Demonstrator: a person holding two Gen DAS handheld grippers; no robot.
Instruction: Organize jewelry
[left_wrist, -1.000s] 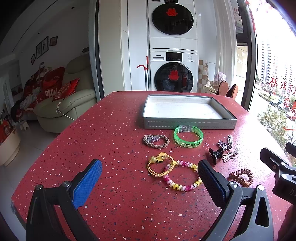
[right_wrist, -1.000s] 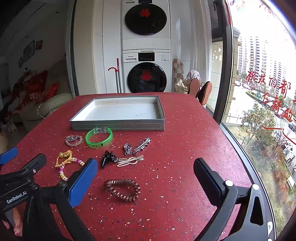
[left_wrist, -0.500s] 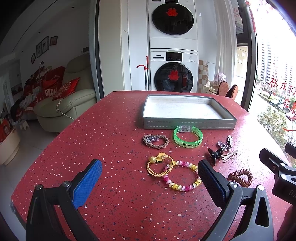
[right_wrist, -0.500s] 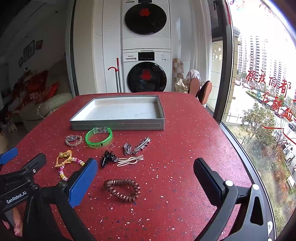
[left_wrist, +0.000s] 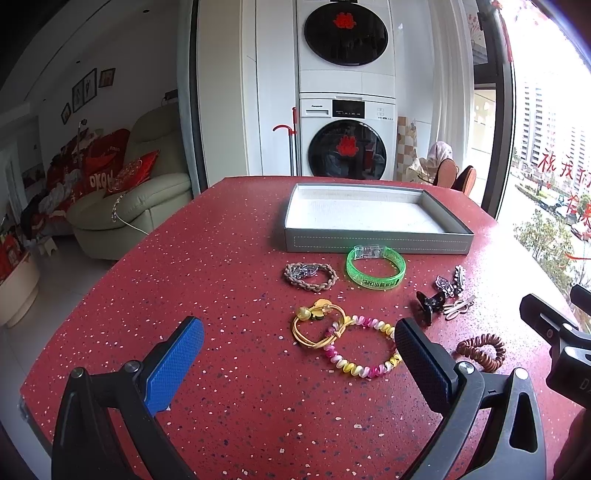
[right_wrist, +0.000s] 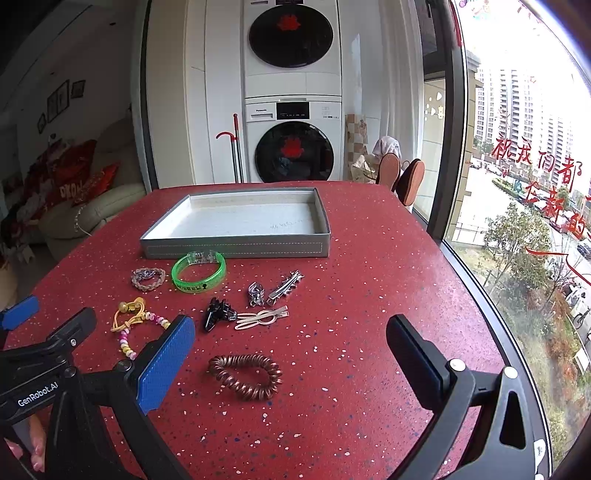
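Left wrist view puts your left gripper (left_wrist: 299, 350) over the near part of the red speckled table (left_wrist: 207, 266), its two fingers spread wide with nothing between them. Your right gripper (right_wrist: 290, 349) is spread just as wide and also holds nothing; its black body shows at the right edge of the left view.

Count what lies loose in front of you. You have four bracelets: one translucent green bangle (left_wrist: 375, 266) with a clear clasp, just near of the tray; one braided grey-brown one (left_wrist: 311, 275) to its left; one yellow cord bracelet (left_wrist: 319, 326) with a gold bead; and one bead bracelet (left_wrist: 360, 350) in pink, white and yellow, overlapping the yellow cord. You have one copper-coloured spiral hair tie (right_wrist: 245, 376), lying nearest your right gripper, between its fingers in that view.

To the right of the bracelets sit four clips: one black claw clip (right_wrist: 218, 314), one pale flat clip (right_wrist: 262, 317) touching it, one small silver claw clip (right_wrist: 255, 294), and one long silver barrette (right_wrist: 286, 282) just beside that.

One grey tray (right_wrist: 236, 249) with a white lining and stitched walls stands at the far side of the table, and none of the pieces lies inside it. Your hand's fingertips (right_wrist: 35, 454) show at the lower left of the right view.
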